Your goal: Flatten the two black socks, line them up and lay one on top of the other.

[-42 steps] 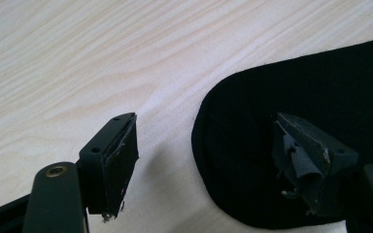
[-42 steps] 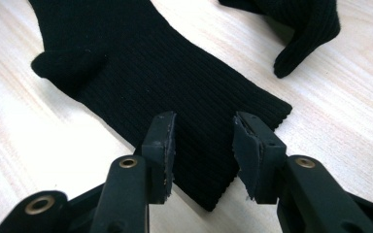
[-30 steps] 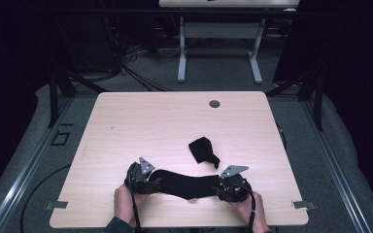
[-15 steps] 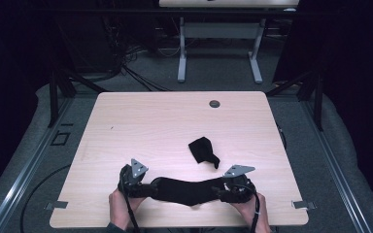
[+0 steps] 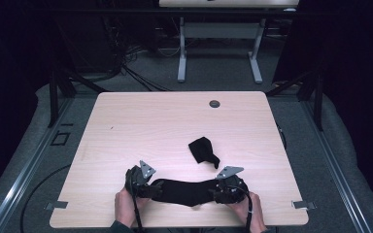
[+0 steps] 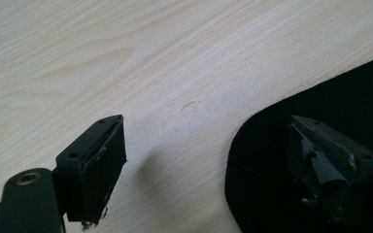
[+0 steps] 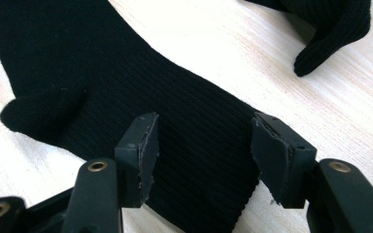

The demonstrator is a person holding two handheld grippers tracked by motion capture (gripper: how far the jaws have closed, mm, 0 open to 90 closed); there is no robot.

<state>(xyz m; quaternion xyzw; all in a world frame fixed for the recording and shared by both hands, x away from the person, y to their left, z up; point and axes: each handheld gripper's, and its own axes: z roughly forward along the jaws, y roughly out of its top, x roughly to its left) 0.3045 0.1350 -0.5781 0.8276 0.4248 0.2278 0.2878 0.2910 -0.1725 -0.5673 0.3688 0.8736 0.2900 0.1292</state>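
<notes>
High view: a long black sock (image 5: 187,191) lies stretched flat near the table's (image 5: 175,121) near edge, and every other place here is told from that sock. The left gripper (image 5: 144,187) sits at its left end, the right gripper (image 5: 226,190) at its right end, each held by one of the person's hands. A second, crumpled black sock (image 5: 203,150) rests just beyond the flat sock, toward its right half, apart from it.

In the left gripper view the jaws stand wide apart and have just been opening; one hangs over bare wood beside the sock's rounded end (image 6: 272,160), the other over the fabric, with nothing pinched. In the right gripper view the jaws also stand apart, having just been opening, straddling the sock's ribbed band (image 7: 199,145) without pressing on it.

Judging from this, the sock has been laid out and let go. The risk lies in the withdrawal: the worn, ragged pad (image 6: 320,167) of the left gripper could catch the knit and drag the end out of line. On the right, jaws hovering so close above the fabric could snag it and bunch it toward the crumpled sock if the hand pulls away low rather than lifting first.
</notes>
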